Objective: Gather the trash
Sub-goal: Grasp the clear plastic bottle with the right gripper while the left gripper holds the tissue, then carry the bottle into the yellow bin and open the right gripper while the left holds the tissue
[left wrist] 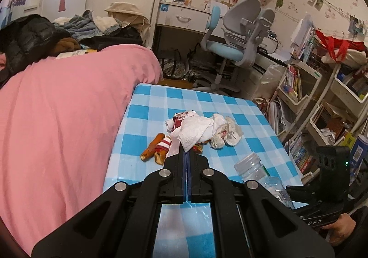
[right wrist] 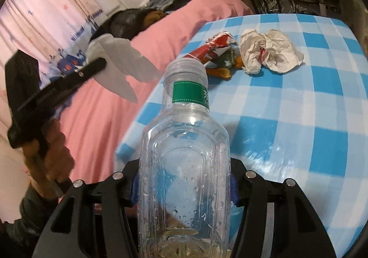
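While the left wrist view looks down over the blue and white checked tablecloth (left wrist: pixel 207 101), the black left gripper (left wrist: pixel 185 151) points forward and downward with its two fingers pressed together on a corner of a white paper tissue (left wrist: pixel 195 131). The tissue spreads out from the tips toward the far side of the table. Beyond it lie a crumpled white paper wad with red marks (left wrist: pixel 226 133) and a red and white snack wrapper with orange bits (left wrist: pixel 158 147), all close together near the middle of the cloth. At the right, the clear plastic bottle with a green label (left wrist: pixel 253 169) pokes in, cap end toward the trash pile, and a hand (left wrist: pixel 340 230) grips the other tool's handle. A pink bed cover (left wrist: pixel 69 108) lies just beside the table. In the right wrist view, the black right gripper (right wrist: pixel 184 179) is clamped on the sides of the clear plastic bottle (right wrist: pixel 186 154), blue pads against its body. The bottle's long side runs straight away from the camera, cap pointing at the snack wrapper (right wrist: pixel 214 50) and paper wad (right wrist: pixel 269 53) on the cloth (right wrist: pixel 299 120). It is see-through with water drops inside. At the left, a blurry hand (right wrist: pixel 53 156) holds the left gripper (right wrist: pixel 104 62), which is lifted over the bed cover (right wrist: pixel 103 120) with the white tissue (right wrist: pixel 119 69) hanging from its tips.
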Action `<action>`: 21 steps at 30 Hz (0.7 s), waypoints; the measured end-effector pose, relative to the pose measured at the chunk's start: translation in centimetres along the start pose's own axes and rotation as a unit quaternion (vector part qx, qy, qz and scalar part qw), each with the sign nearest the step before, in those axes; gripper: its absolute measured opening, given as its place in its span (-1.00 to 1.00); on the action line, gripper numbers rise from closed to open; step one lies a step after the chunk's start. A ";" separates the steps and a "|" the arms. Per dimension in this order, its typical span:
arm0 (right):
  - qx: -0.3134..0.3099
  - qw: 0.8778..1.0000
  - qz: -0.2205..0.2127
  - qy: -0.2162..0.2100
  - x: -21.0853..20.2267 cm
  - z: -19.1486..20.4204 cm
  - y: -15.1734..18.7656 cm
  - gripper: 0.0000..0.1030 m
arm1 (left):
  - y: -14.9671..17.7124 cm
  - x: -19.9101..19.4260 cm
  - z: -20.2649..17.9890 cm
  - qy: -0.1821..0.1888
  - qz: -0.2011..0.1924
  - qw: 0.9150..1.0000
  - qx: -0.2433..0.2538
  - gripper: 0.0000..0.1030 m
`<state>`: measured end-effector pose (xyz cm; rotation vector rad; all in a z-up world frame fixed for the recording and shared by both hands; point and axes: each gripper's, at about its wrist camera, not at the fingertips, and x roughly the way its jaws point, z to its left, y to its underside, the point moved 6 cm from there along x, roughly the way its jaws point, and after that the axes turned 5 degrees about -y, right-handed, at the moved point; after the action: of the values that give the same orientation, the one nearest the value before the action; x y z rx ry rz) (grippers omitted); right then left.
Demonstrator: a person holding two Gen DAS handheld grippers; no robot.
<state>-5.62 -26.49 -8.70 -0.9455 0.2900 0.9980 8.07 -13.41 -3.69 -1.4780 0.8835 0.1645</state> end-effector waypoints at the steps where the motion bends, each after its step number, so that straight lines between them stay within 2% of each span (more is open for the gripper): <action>1: 0.000 1.000 -0.002 -0.003 -0.1 0.3 0.3 0.08 | 0.2 -0.3 -0.1 0.000 -0.001 1.000 0.002 -0.98; 10: -0.010 1.000 0.009 -0.019 -0.9 3.0 5.5 0.08 | 2.6 -4.5 -0.6 0.006 -0.012 1.000 -0.005 -0.98; 16: -0.005 0.999 0.038 -0.025 -0.3 3.9 10.1 0.08 | 4.2 -6.4 -1.3 0.005 -0.015 1.000 0.000 -0.98; 21: -0.012 0.998 0.067 -0.012 0.6 4.3 12.9 0.08 | 5.5 -8.2 -1.7 0.000 -0.021 1.000 0.008 -0.98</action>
<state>-16.68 -20.11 -13.53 -0.9442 0.3255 1.1362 -1.55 -10.81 -2.87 -1.4809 0.8511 0.1269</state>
